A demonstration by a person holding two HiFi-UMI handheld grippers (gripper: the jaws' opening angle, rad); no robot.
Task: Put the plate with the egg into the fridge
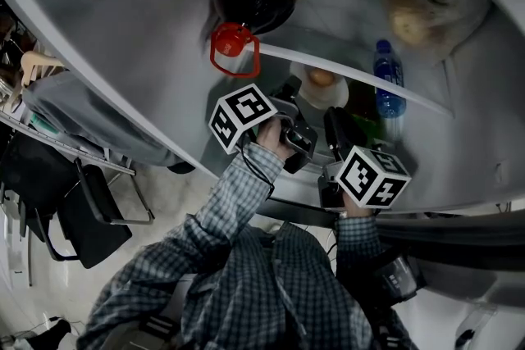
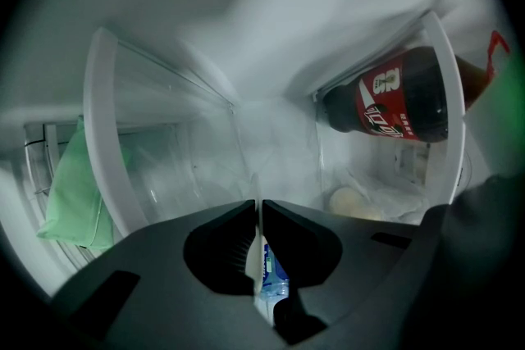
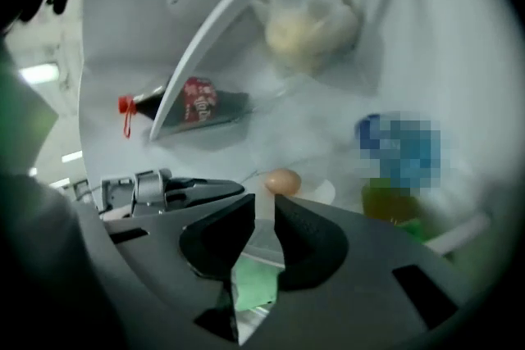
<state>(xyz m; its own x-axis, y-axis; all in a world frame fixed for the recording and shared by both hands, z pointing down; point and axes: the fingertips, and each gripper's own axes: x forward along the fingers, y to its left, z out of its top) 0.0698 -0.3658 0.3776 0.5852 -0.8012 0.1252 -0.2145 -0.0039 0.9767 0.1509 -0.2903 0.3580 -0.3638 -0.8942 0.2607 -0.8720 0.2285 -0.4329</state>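
- Black left gripper (image 2: 257, 207) points almost level into the fridge (image 1: 123, 37), jaws closed, empty.
- Right gripper (image 3: 264, 205) alongside, jaws slightly parted, the plate (image 3: 325, 193) with the egg (image 3: 283, 181) just ahead.

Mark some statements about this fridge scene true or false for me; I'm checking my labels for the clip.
1. The egg sits on a white plate inside the fridge. True.
2. The cola bottle stands upright. False: it lies on its side on the shelf above the plate.
3. The left gripper has its fingers spread wide. False: they are almost together, with nothing gripped.
4. A water bottle with a blue cap stands beside the plate. True.
5. The person's sleeve is plain red. False: it is checked.
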